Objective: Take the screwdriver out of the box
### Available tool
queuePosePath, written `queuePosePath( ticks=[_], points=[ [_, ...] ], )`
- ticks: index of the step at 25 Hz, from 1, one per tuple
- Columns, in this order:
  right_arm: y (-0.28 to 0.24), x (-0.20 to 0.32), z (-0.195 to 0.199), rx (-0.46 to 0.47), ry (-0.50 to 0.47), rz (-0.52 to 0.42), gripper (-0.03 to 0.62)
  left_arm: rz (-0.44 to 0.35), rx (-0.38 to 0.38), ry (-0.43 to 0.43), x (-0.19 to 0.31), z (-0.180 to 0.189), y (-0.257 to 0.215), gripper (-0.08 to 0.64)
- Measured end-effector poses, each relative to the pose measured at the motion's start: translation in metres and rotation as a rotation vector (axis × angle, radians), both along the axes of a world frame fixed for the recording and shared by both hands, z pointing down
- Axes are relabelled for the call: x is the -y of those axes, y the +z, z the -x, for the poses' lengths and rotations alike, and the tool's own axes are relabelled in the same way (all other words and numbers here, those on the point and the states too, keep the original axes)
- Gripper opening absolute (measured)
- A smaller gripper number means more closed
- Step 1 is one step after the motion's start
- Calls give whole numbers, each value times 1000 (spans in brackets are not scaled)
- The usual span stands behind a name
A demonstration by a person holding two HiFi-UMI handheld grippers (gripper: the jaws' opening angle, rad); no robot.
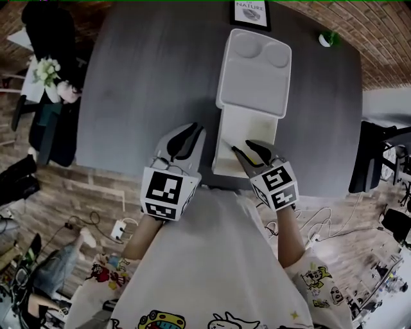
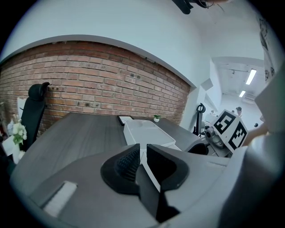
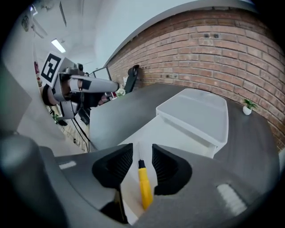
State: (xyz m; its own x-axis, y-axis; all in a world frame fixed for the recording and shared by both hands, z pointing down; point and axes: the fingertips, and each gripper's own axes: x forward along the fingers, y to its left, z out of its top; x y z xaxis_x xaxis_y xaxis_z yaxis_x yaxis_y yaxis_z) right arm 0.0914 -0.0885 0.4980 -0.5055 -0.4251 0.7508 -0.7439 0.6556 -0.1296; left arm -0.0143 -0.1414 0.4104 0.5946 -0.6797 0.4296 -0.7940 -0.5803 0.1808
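Note:
A white box (image 1: 257, 125) lies open near the front edge of the grey table (image 1: 148, 83), its lid (image 1: 253, 71) flipped back away from me. In the box lies a screwdriver (image 3: 144, 189) with a yellow handle, its thin shaft (image 1: 226, 142) pointing left. My right gripper (image 3: 142, 153) hangs tilted down over the box (image 3: 178, 133), jaws open on either side of the screwdriver without pressing on it. My left gripper (image 1: 192, 130) hovers just left of the box (image 2: 144, 131). A thin slit shows between its jaws (image 2: 143, 149) and nothing is in them.
A framed sign (image 1: 250, 13) stands at the table's far edge and a small potted plant (image 1: 327, 38) at its far right. A black chair (image 1: 48, 38) and white flowers (image 1: 46, 71) are at the left. Cables and a power strip (image 1: 119, 228) lie on the floor.

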Motion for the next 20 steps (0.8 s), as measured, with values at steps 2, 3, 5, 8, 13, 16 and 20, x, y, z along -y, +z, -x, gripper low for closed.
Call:
queuePosePath(
  ticks=[2,3,5,8,13,16,20],
  points=[
    [9,-5,1,-31,-27,28,139,1,-1,-5,-1,2,1,51],
    [13,-6,2,-45,-38,42,140,0,-2,-8,-1,2,2,51],
    [19,-10,2,-70,-61,66,140,1,-1,-13,-1,4,2,51],
    [28,-14,3,-107,-102,97,140,2,-3,-20,-2,5,4,51],
    [40,-19,5,-166,-163,138,140,6,-7,-38,-3,9,7,51],
    [46,-22,7,-215,-200,143,140,15,-13,-43,-6,11,10,51],
    [53,-24,9,-277,-251,147,140,17,-12,-48,-8,14,13,51]
  ],
)
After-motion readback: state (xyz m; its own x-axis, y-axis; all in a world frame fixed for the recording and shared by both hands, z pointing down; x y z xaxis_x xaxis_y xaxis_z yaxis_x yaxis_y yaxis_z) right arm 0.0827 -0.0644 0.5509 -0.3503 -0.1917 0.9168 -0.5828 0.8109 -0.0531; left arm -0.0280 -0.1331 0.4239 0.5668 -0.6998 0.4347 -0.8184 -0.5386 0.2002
